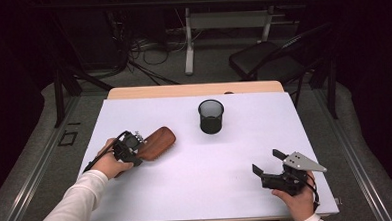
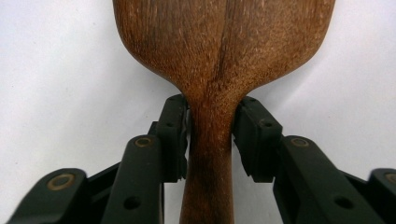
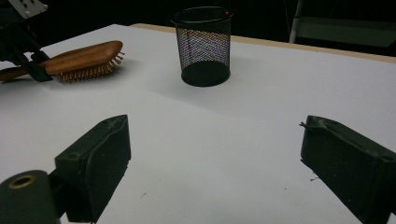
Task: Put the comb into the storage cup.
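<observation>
jaws of left gripper (image 2: 210, 135) pinch hairbrush (image 2: 219, 60) neck (hand low, level).

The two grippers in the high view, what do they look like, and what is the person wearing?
Both are black handheld tools with two blocky black jaws. The right gripper carries a grey three-cornered plate with small holes on top. The left gripper has silvery parts on its body and a black cable trailing off. The person's left arm wears a white long sleeve.

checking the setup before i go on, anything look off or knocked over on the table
Nothing stands out. The mesh cup stands upright, the wooden hairbrush lies bristles down with the left gripper closing on its neck, and the right gripper is open.
</observation>
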A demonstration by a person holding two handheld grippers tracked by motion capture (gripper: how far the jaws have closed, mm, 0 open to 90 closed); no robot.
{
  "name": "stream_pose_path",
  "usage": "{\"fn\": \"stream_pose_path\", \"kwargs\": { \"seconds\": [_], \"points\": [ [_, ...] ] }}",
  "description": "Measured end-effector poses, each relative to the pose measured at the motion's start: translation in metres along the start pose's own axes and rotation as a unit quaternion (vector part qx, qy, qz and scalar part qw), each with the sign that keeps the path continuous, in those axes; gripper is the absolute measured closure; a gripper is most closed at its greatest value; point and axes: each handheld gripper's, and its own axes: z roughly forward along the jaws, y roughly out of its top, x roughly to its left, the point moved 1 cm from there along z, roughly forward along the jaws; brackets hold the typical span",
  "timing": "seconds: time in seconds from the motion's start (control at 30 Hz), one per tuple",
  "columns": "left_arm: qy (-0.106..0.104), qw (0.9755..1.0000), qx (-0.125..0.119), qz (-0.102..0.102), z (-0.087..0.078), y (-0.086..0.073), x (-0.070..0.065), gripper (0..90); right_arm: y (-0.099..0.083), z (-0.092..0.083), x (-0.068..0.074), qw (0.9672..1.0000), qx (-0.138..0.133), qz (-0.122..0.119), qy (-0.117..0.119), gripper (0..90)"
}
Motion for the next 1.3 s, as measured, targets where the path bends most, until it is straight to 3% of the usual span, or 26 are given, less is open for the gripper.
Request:
{"fn": "stream_pose_path", "kwargs": {
  "seconds": [0.27, 0.87, 1.17, 1.3],
  "points": [
    [0.005, 0.9999, 0.008, 0.004, -0.0002, 0.0009, -0.0011, 71.1, -0.0002, 0.0004, -0.0005, 1.0000, 0.001, 0.001, 0.000, 8.4],
    [-0.006, 0.9999, 0.009, 0.010, 0.0001, 0.0010, 0.0026, 72.2, -0.0009, 0.0007, -0.0006, 1.0000, 0.003, 0.003, 0.000, 8.5],
    [-0.002, 1.0000, -0.003, 0.000, 0.0000, -0.0006, 0.0004, 72.3, -0.0010, 0.0009, -0.0001, 1.0000, 0.004, 0.002, 0.000, 8.7],
    [-0.014, 0.9997, -0.016, -0.012, -0.0004, -0.0025, 0.0024, 72.3, -0.0012, 0.0011, -0.0001, 1.0000, 0.004, 0.002, 0.000, 8.7]
  ]
}}
